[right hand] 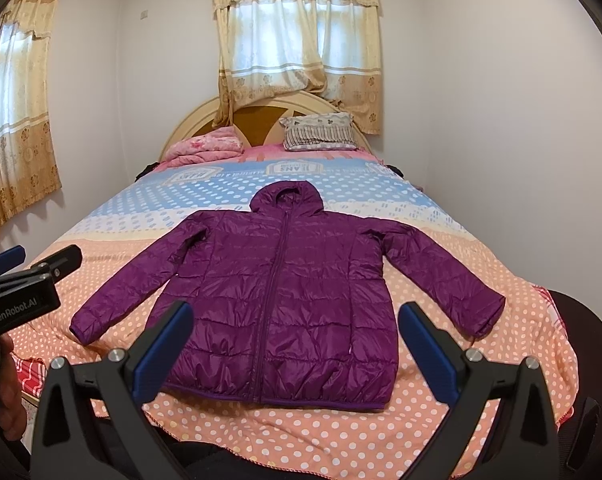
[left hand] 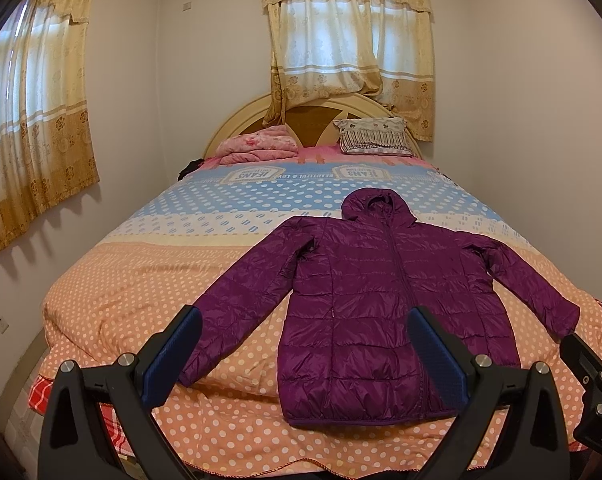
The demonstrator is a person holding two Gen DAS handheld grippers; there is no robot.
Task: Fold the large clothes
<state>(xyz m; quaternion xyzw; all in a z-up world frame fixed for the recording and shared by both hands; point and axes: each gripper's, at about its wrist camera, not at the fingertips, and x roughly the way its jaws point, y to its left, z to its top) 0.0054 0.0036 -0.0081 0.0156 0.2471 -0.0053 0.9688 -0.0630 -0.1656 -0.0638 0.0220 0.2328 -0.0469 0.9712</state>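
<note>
The purple hooded jacket (right hand: 285,300) lies flat, zipped, front up, on the dotted bedspread (right hand: 113,264), sleeves spread, hood away from the fingers. The right gripper (right hand: 295,344) has its fingers wide apart, holding nothing; the jacket's hem lies between and beyond them. The left gripper (left hand: 305,354) is likewise spread and empty; the jacket's near sleeve cuff lies just beside its left finger (left hand: 173,360), contact uncertain.

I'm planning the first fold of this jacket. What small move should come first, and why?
Probably lower the left tool onto the cuff of the nearer sleeve. The purple jacket lies flat and zipped, sleeves spread wide on the bed, and both tools hang open above it, holding nothing.
</note>
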